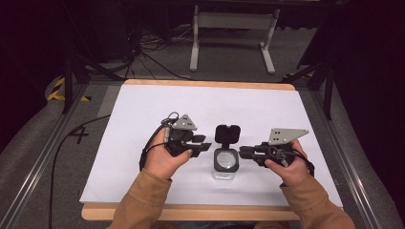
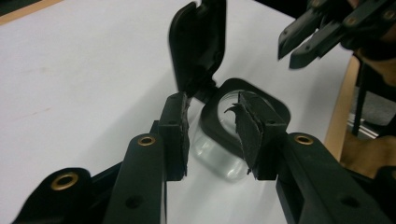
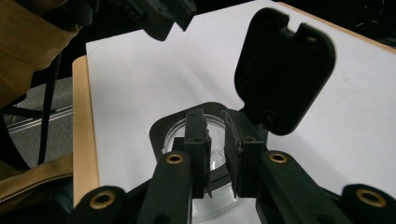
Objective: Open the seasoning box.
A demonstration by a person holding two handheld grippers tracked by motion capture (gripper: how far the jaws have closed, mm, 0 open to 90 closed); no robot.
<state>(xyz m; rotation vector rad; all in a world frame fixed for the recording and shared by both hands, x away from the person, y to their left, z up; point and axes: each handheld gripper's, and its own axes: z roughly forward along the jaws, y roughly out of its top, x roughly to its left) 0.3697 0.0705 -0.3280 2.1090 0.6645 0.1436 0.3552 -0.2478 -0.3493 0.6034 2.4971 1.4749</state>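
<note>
Container (image 1: 225, 164), clear-bodied with its black hinged lid (image 1: 227, 133) raised, is observed standing on the worktop (image 1: 143, 109) between both hand-held grippers: left hand-held gripper (image 1: 204, 147) and right hand-held gripper (image 1: 242, 151) are parted, nothing pinched; right lies slightly nearer.

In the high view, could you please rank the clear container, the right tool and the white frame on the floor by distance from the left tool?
1. Clear container with its open black lid, just right of the left tool.
2. Right tool, beyond the container.
3. White frame, on the floor past the table's far edge.
</note>
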